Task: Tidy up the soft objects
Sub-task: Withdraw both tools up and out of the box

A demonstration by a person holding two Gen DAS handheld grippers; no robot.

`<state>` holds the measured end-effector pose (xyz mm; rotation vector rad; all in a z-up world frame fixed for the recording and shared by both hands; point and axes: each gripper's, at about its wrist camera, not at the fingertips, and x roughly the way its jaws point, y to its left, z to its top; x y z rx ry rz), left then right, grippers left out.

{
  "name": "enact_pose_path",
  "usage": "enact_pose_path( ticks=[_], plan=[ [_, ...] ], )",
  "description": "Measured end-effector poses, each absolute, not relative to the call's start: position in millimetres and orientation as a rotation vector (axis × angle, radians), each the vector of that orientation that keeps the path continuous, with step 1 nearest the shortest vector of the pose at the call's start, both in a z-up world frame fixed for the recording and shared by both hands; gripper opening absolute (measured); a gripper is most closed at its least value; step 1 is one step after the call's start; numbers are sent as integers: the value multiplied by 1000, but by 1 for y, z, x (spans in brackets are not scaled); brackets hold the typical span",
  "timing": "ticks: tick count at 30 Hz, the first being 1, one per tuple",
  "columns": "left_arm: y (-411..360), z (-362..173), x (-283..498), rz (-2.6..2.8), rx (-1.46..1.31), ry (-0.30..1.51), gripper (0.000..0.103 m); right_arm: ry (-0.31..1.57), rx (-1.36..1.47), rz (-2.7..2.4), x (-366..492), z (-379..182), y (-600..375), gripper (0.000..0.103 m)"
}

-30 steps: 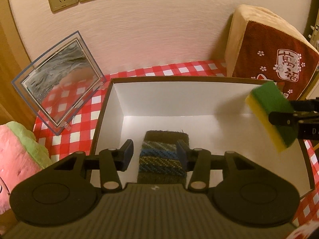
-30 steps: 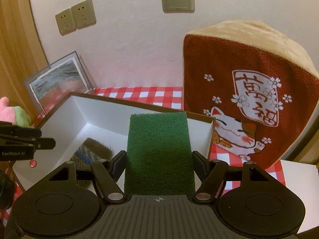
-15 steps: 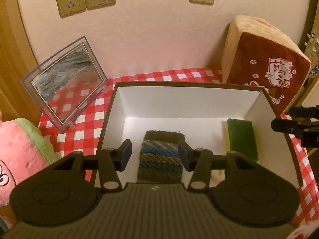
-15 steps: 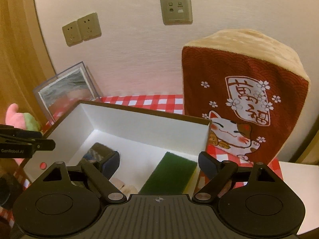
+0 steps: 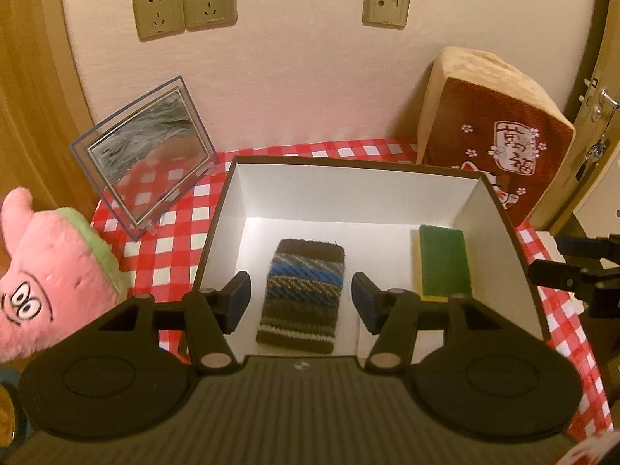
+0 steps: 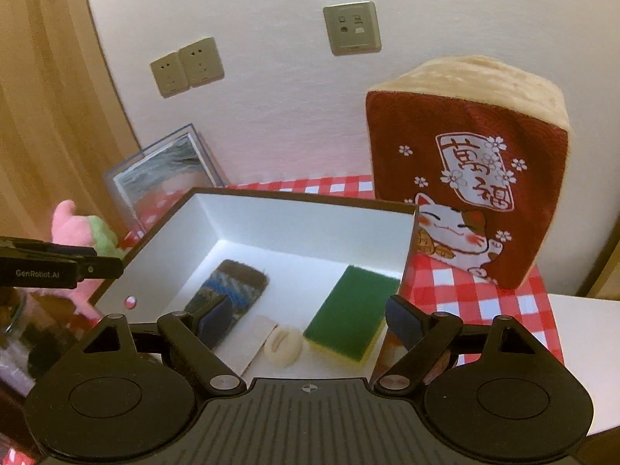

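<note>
Since a second ago, your right claw (image 6: 310, 316) has let go of the green sponge (image 6: 350, 316), which now lies flat on the floor of the white-lined box (image 5: 348, 182), against its right wall. Its jaws have just been opening and now stand wide apart with nothing between them. Your left claw (image 5: 300, 302) has pulled back from the box; its jaws have also just been opening and are apart, empty, framing the striped knitted pouch (image 5: 304, 294) without touching it.

The pouch lies flat near the middle of the box floor, well apart from the sponge. From the right wrist view you see a small cream shell-shaped piece (image 6: 283, 345) just beside the sponge's near corner, and a pale flat card (image 6: 257, 339) between it and the pouch.

Outside the box on the red checked table (image 5: 162, 248), the pink plush (image 5: 46, 283) sits at the left, a clear frame (image 5: 145, 155) leans behind it, and the red cat cushion (image 6: 472, 190) stands at the right.
</note>
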<state>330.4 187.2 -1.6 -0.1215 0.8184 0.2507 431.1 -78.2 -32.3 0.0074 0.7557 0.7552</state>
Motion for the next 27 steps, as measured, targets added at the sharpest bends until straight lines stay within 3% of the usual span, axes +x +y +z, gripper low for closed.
enact_pose_path(
  ticks=[27],
  plan=[
    [138, 4, 198, 276, -190, 809, 58, 815, 39, 814, 321, -30, -133, 86]
  ],
)
